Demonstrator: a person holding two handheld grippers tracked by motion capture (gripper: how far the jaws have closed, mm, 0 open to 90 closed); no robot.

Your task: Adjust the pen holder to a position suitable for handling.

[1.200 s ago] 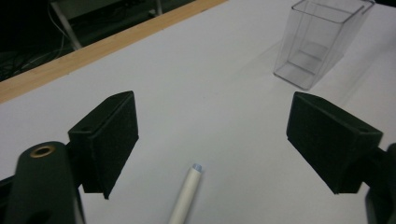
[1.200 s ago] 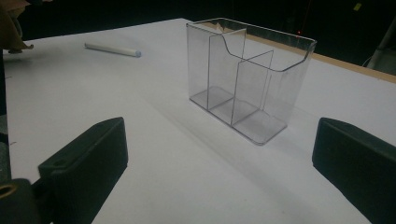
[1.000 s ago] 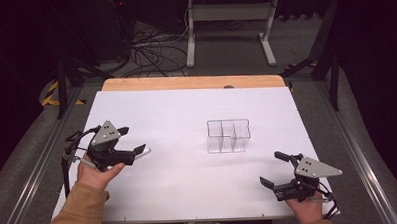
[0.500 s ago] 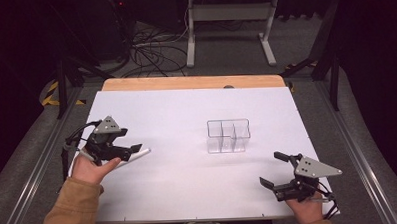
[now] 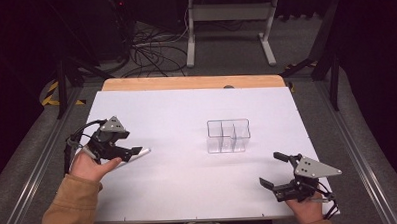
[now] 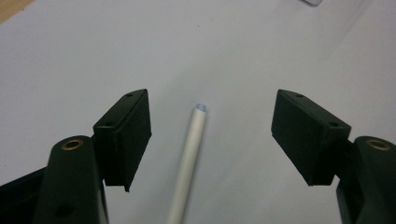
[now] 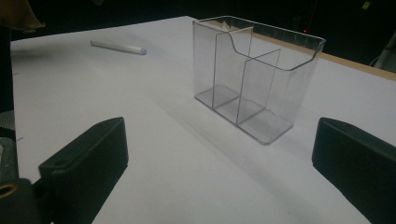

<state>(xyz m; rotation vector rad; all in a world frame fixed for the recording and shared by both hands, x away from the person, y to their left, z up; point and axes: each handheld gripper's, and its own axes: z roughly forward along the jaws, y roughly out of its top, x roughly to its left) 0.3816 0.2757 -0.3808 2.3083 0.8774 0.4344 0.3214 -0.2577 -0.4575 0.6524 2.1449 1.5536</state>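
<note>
My left claw (image 6: 210, 135) is wide, straddling the white stick (image 6: 189, 161) near the bench's left edge, ungrasped. Clear organizer (image 5: 228, 136) empty; right claw (image 5: 278, 170) wide, idle.

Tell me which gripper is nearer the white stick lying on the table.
Left. The left gripper is open with the white stick lying between its jaws, untouched. The right gripper sits open at the table's opposite near corner.

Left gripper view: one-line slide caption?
Open left hand-held gripper straddles a white stick lying on the white table.
</note>
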